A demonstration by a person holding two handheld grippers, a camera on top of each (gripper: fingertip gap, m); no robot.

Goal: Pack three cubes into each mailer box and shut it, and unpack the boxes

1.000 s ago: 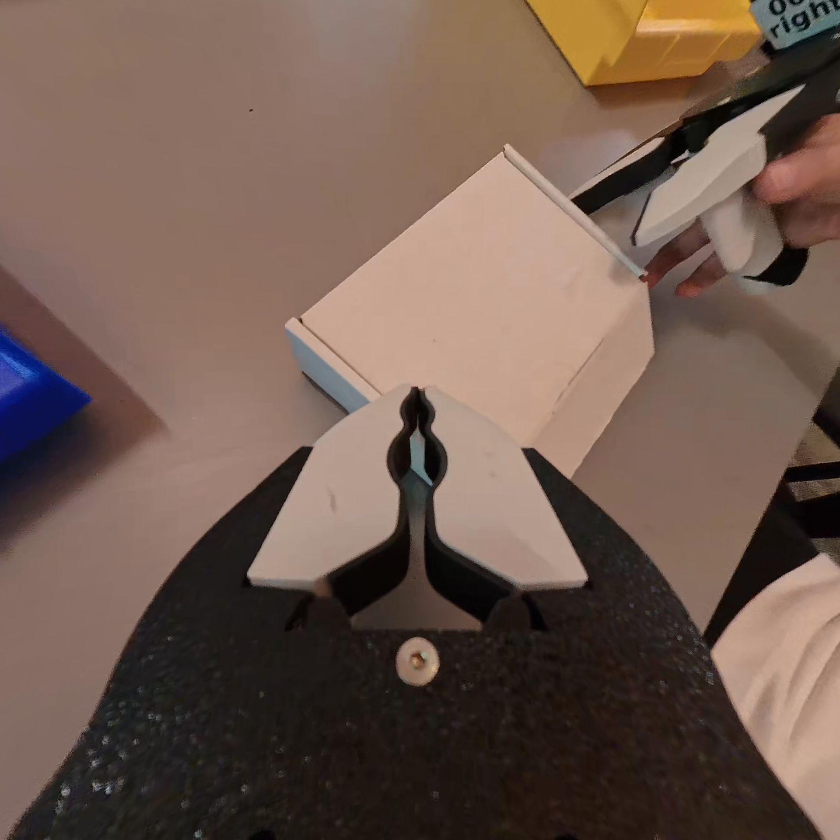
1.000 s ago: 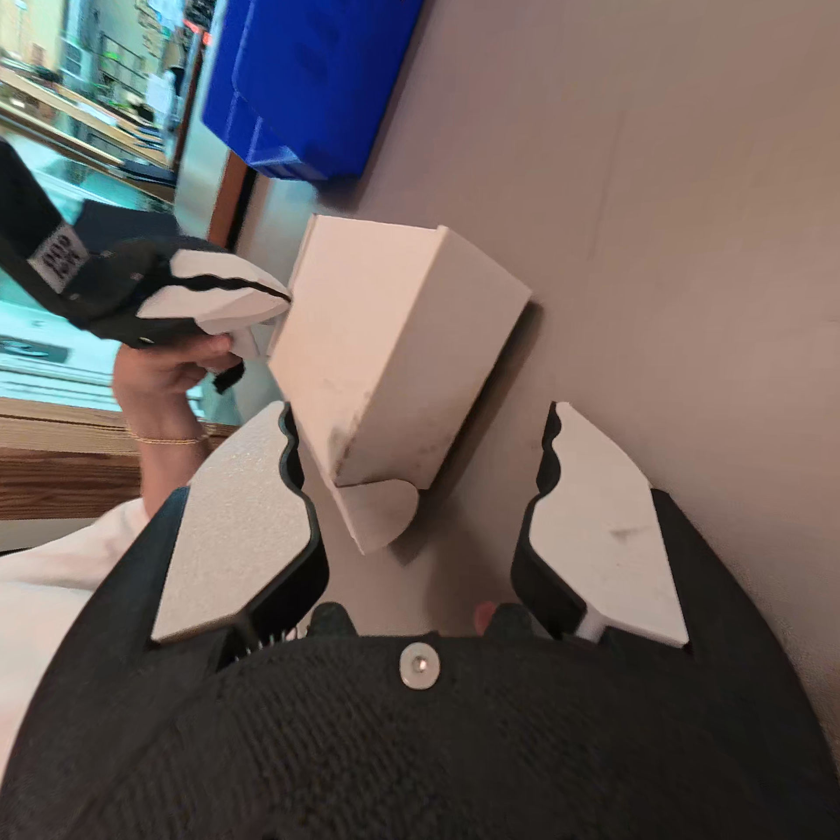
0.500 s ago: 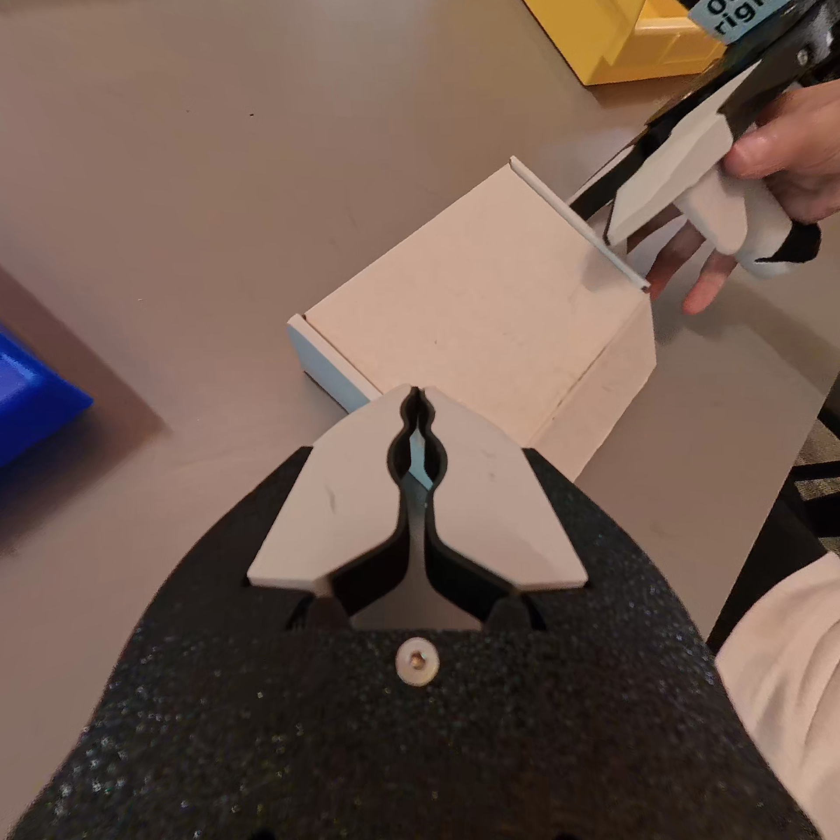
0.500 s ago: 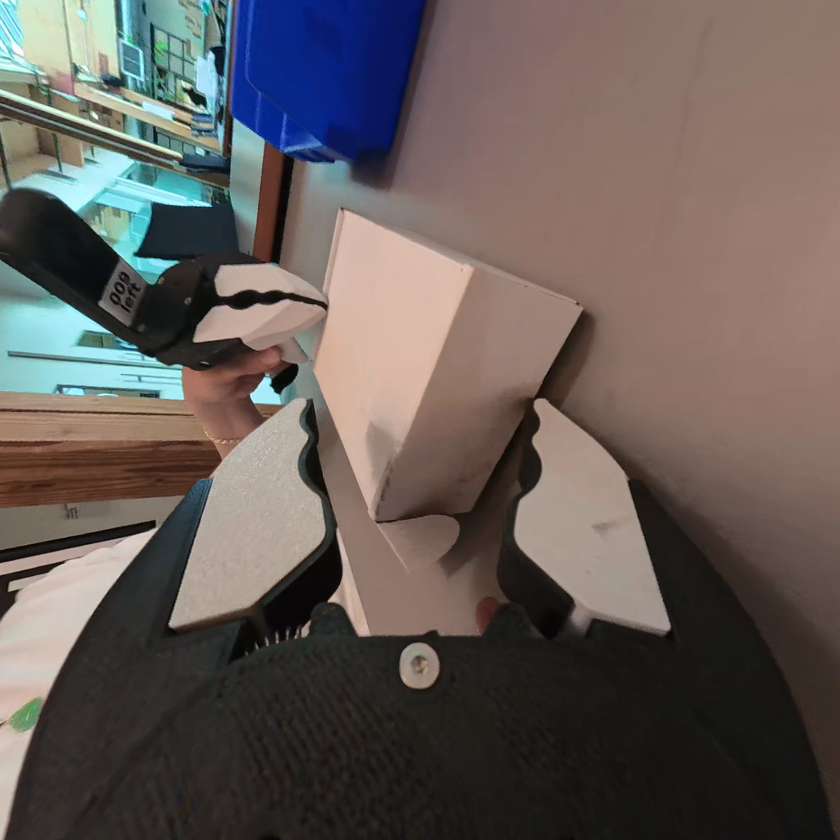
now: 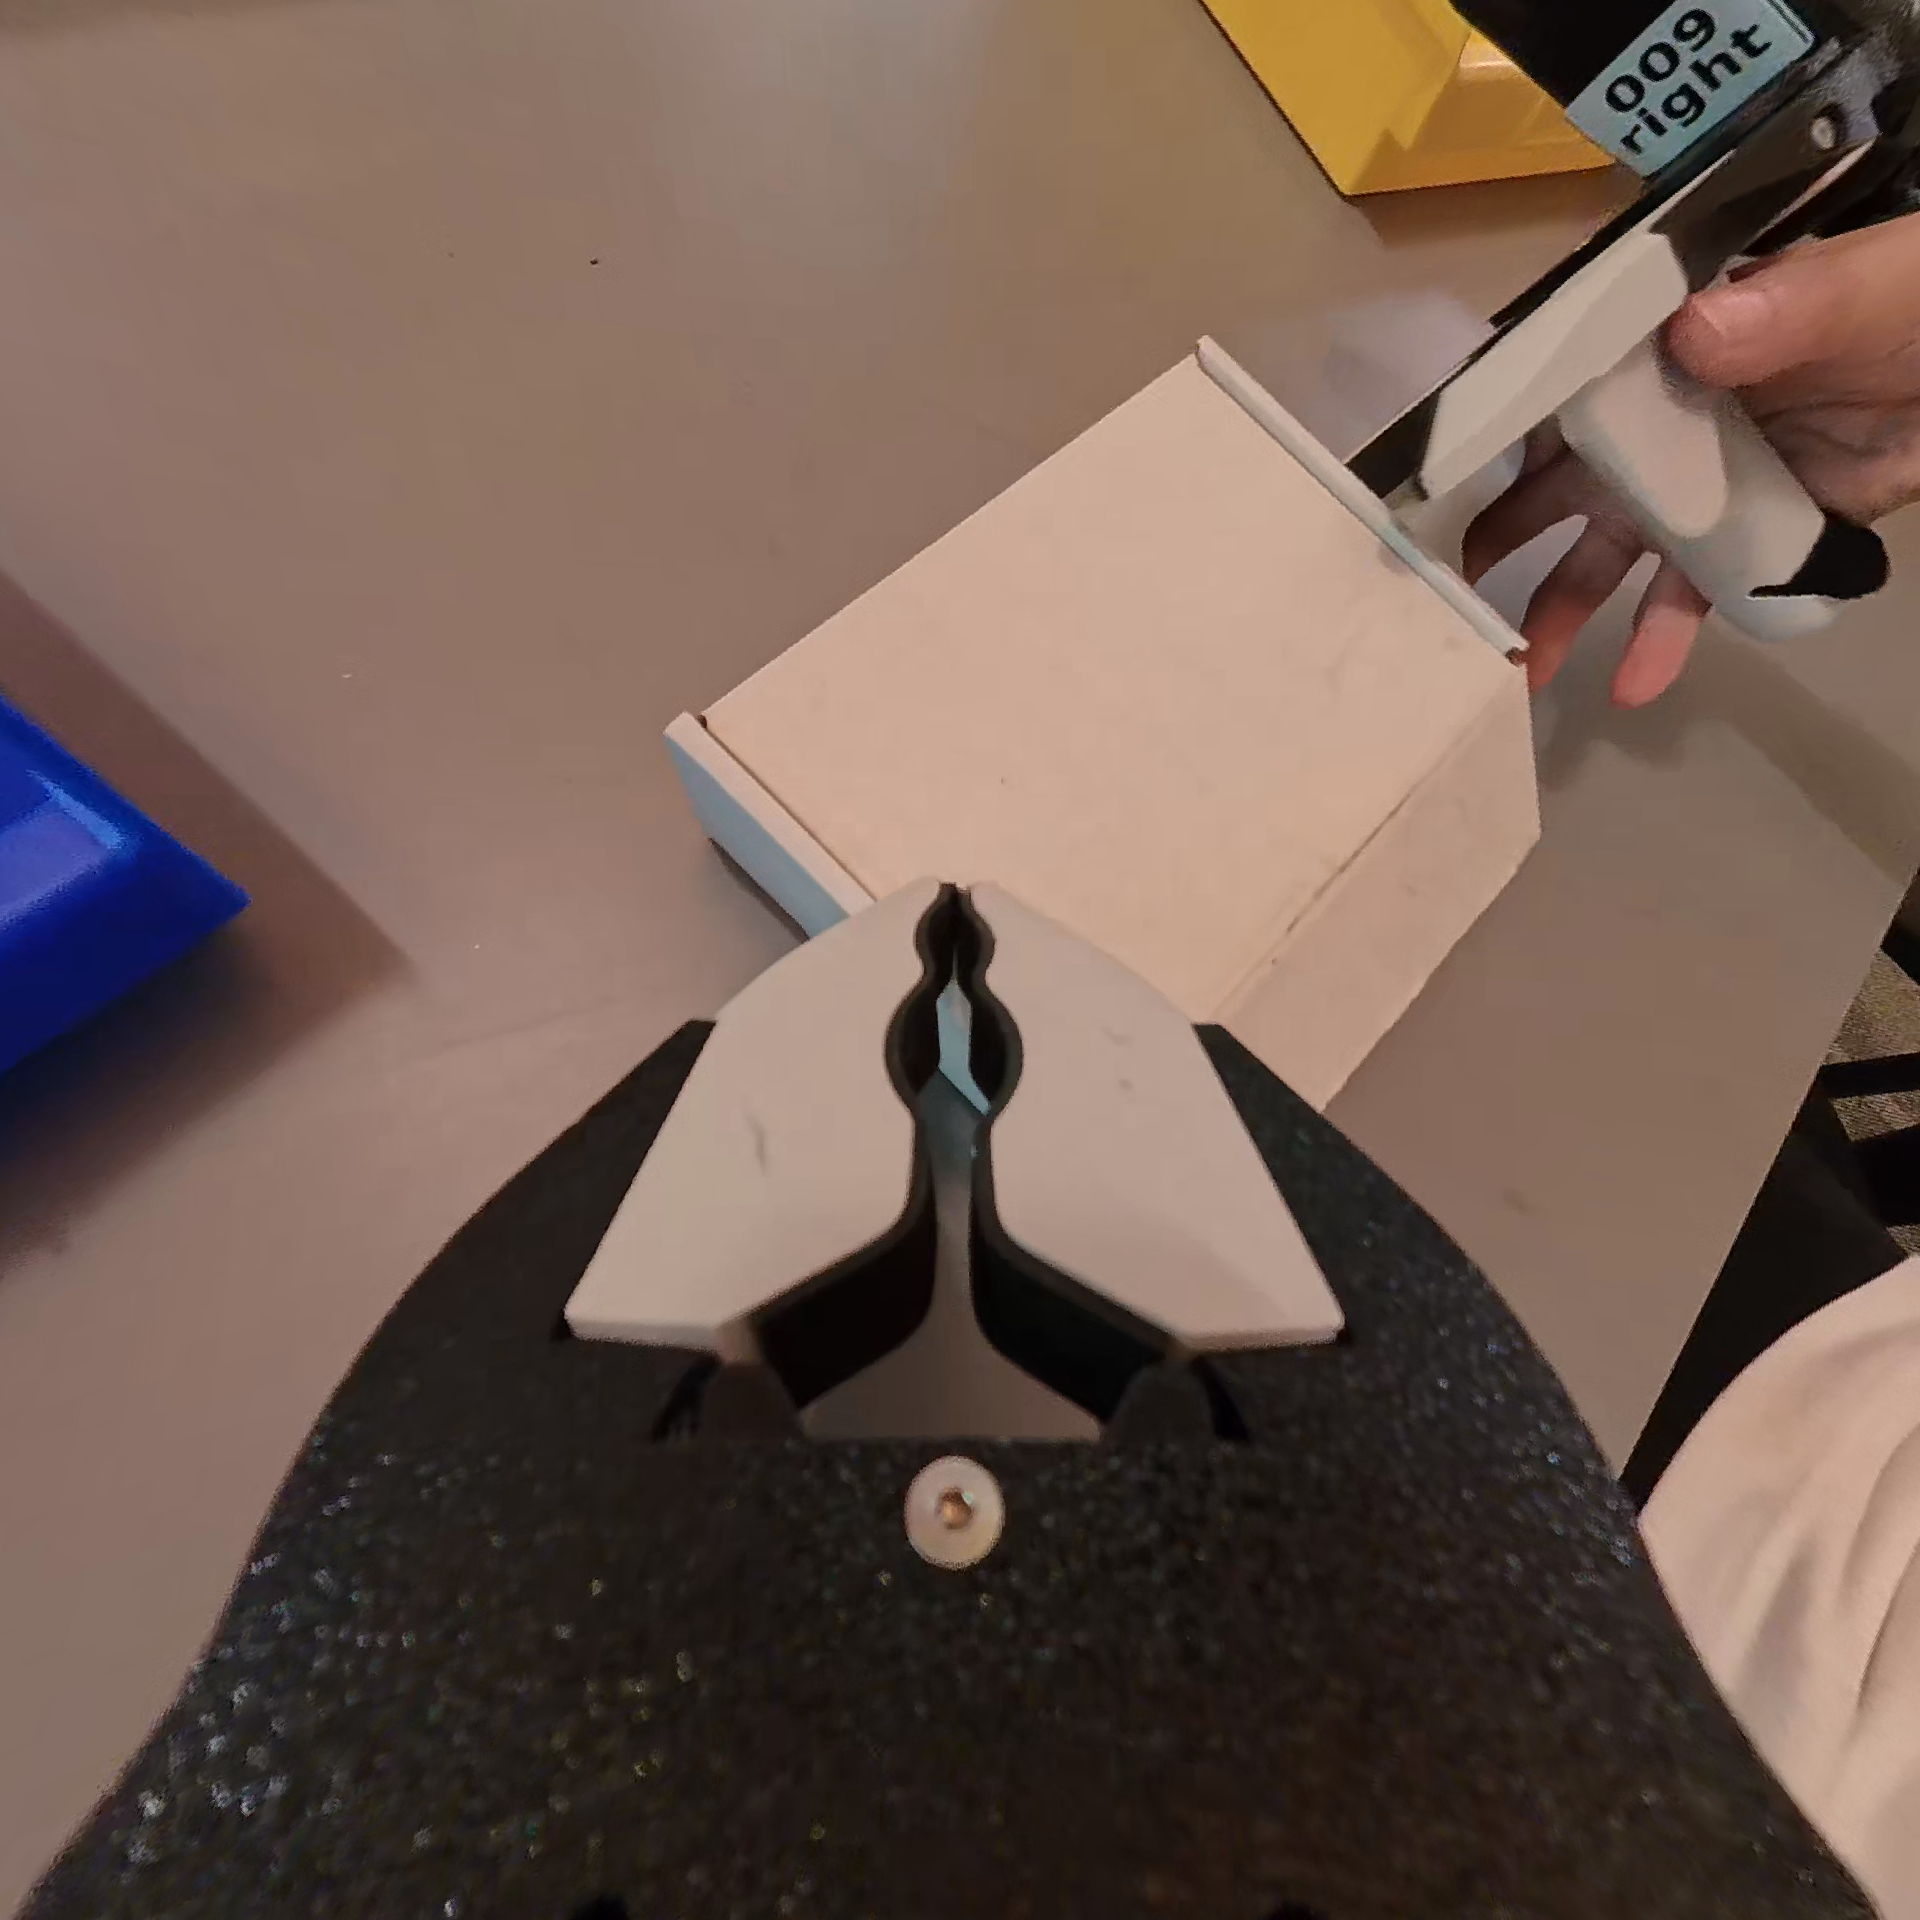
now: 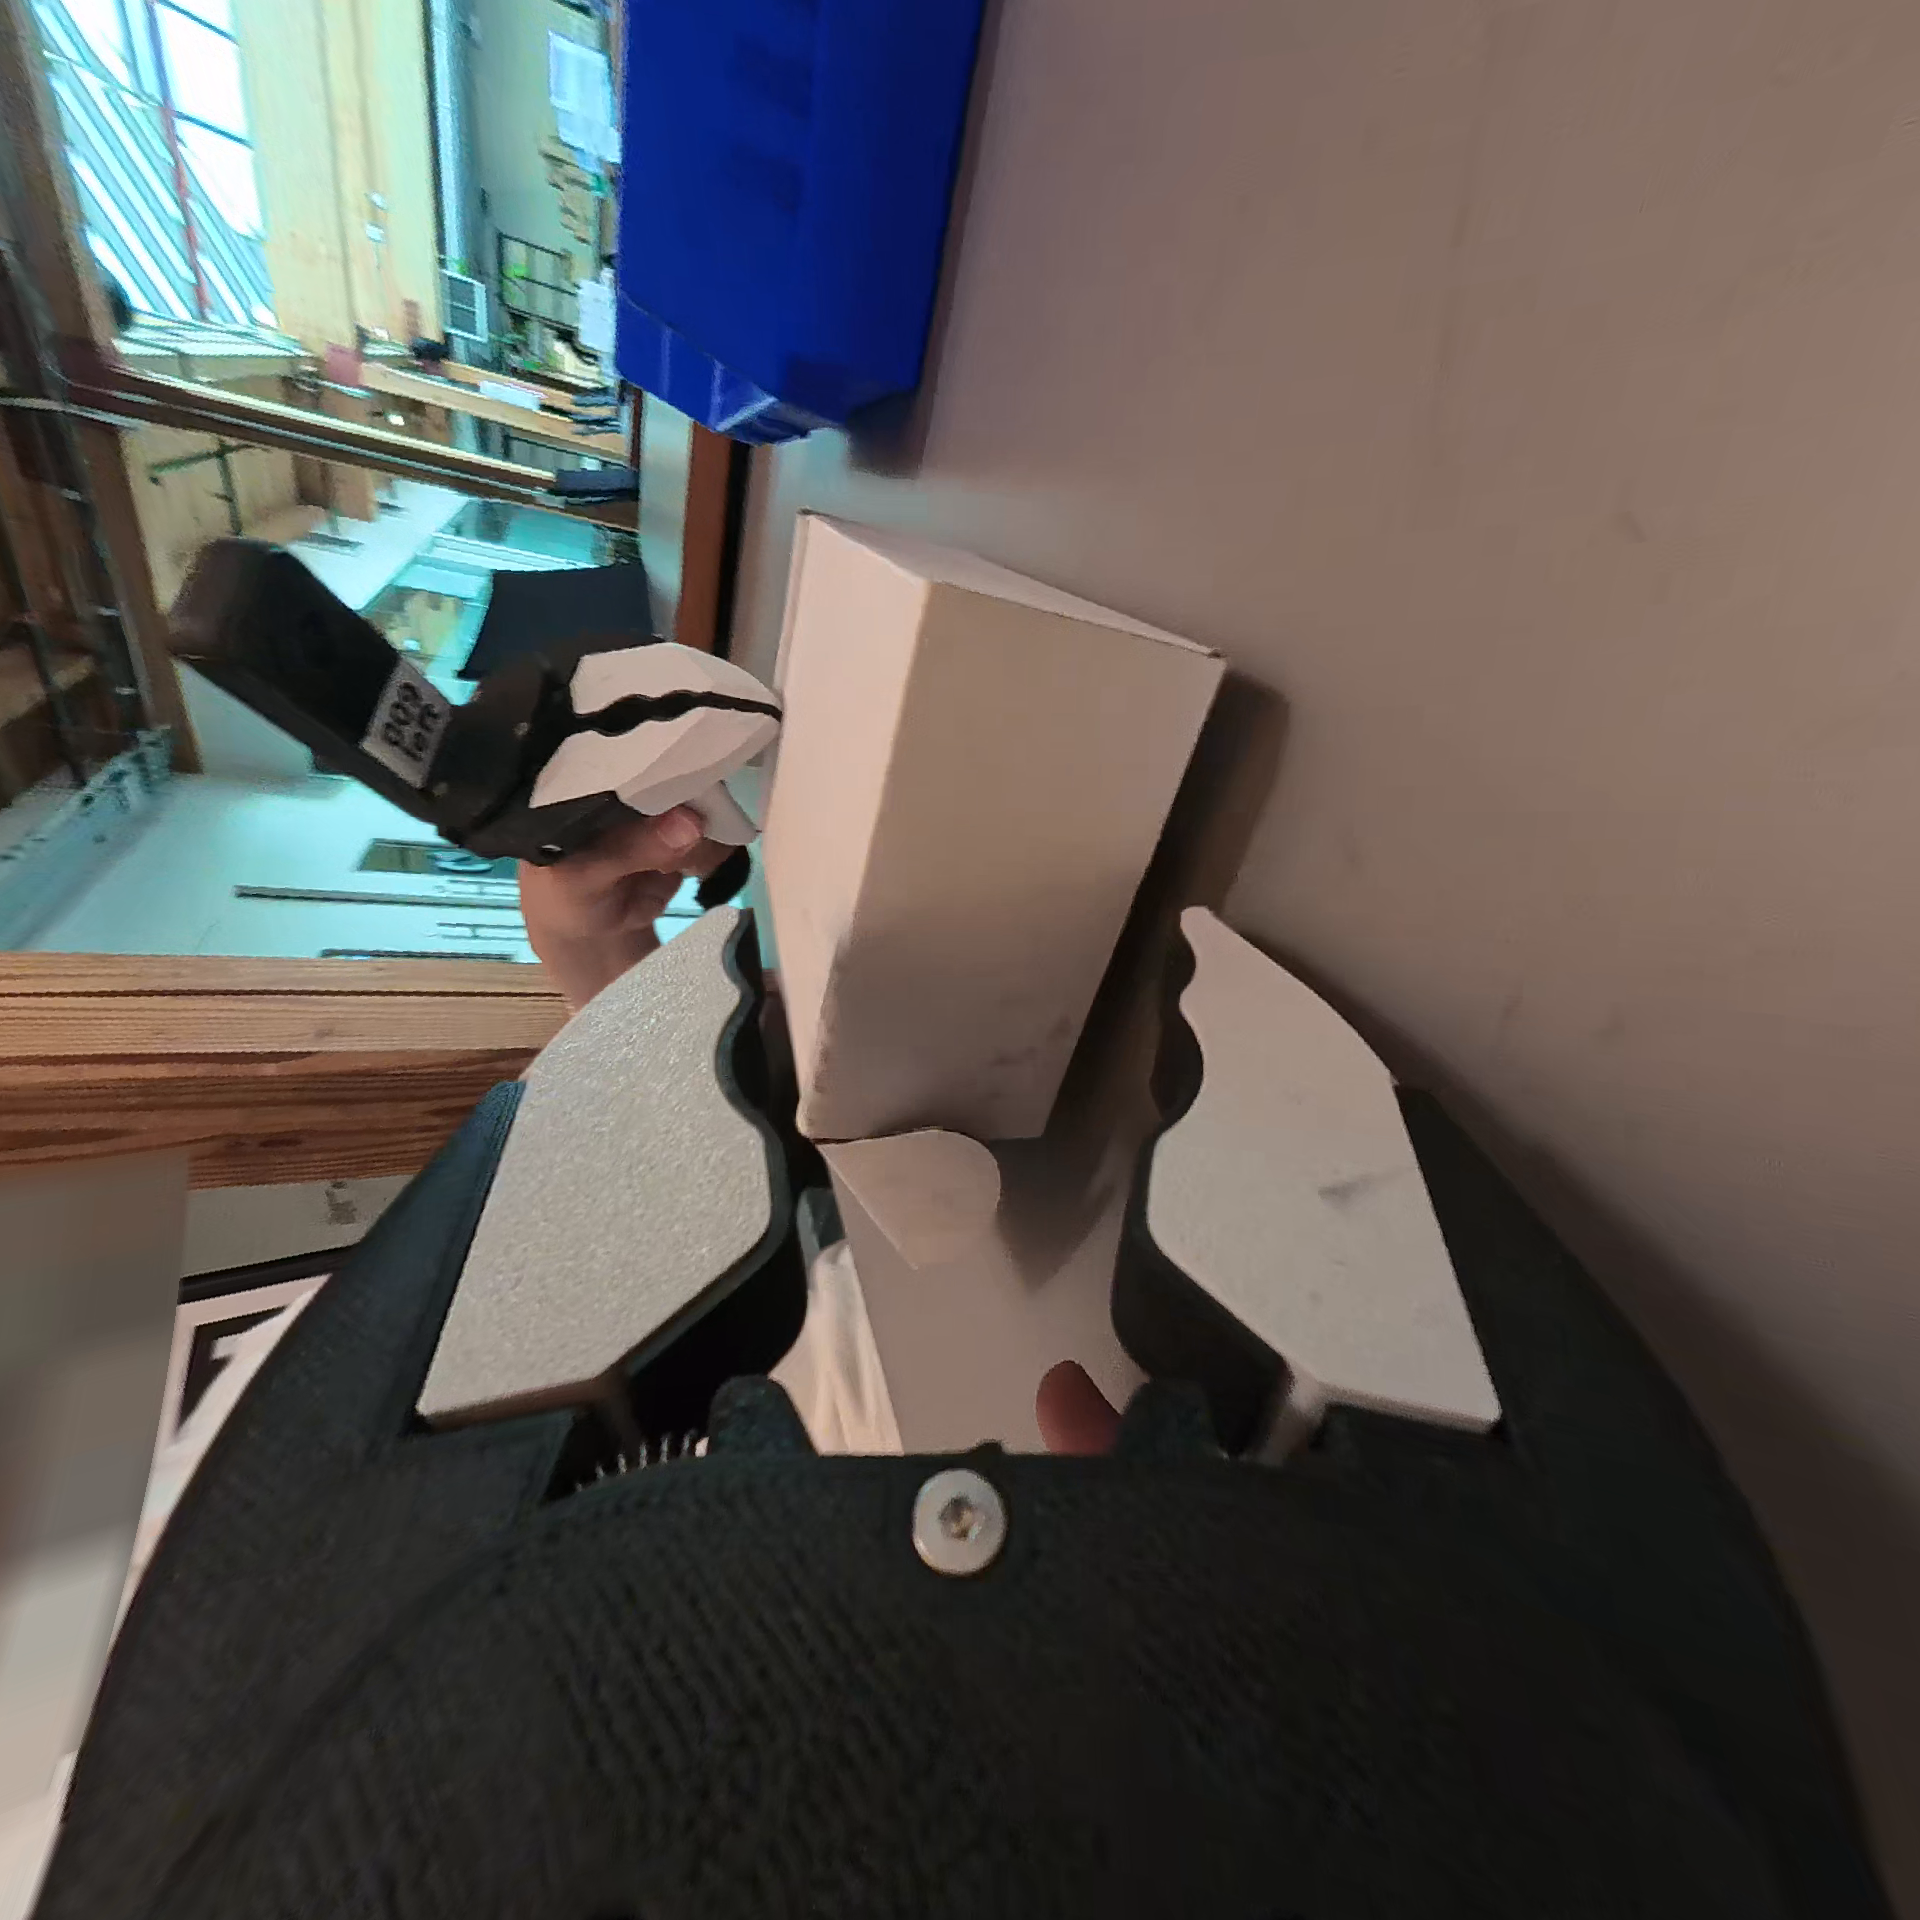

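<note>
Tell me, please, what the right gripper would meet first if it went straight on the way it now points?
Most likely the white cardboard mailer box. The right gripper is open, and the box's near end with its rounded flap already lies between the fingers, so it would probably run deeper onto the box, though depth is unclear.

Blue bin (image 5: 73, 914) at table (image 5: 416, 416) edge; yellow bin (image 5: 1392, 94) far side.

The white mailer box (image 6: 966, 831) filled most of the gap between the right gripper's (image 6: 971, 971) spread jaws, its loose flap (image 6: 914, 1195) apparently lying deeper between them. Beyond the left gripper's (image 5: 951, 899) closed jaws the box blocked passage; bare table (image 5: 468, 416) lay left, toward the blue bin (image 5: 73, 883).
</note>
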